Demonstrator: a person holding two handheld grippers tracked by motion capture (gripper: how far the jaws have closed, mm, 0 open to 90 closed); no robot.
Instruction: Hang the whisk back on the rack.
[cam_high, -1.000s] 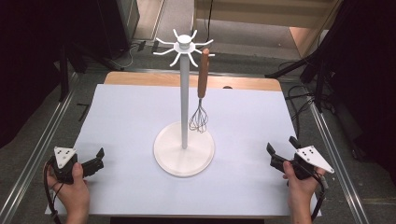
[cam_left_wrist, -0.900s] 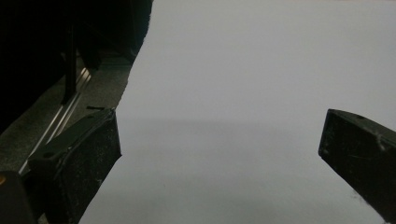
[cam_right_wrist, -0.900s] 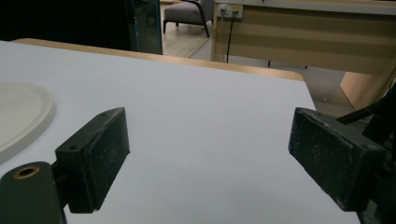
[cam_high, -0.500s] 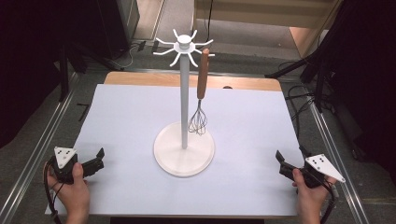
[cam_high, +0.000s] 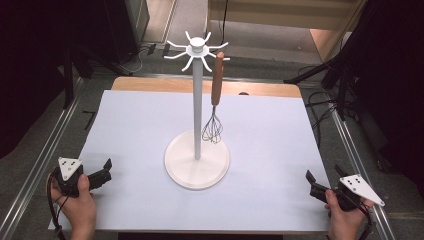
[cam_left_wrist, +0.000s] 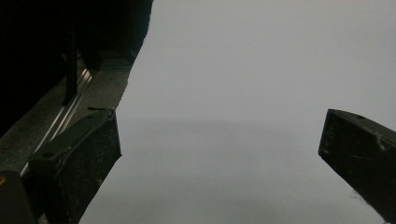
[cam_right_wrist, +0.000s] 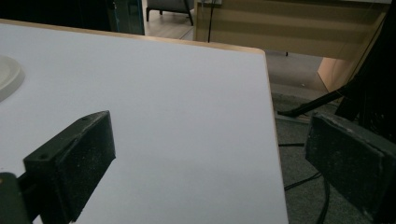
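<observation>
White desk (cam_high: 125, 125) carries at its middle the stand (cam_high: 197, 150), where the whisk (cam_high: 215, 105) hangs from a hook so it stays off the surface, while we hold left tongs (cam_high: 106, 170) and right tongs (cam_high: 311, 182) empty at the near corners, the right just opened wide.

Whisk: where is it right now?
In the high view the whisk hangs by its wooden handle from a hook of the white stand, just right of the pole, its wire head above the round base, mid-table between both grippers.
</observation>
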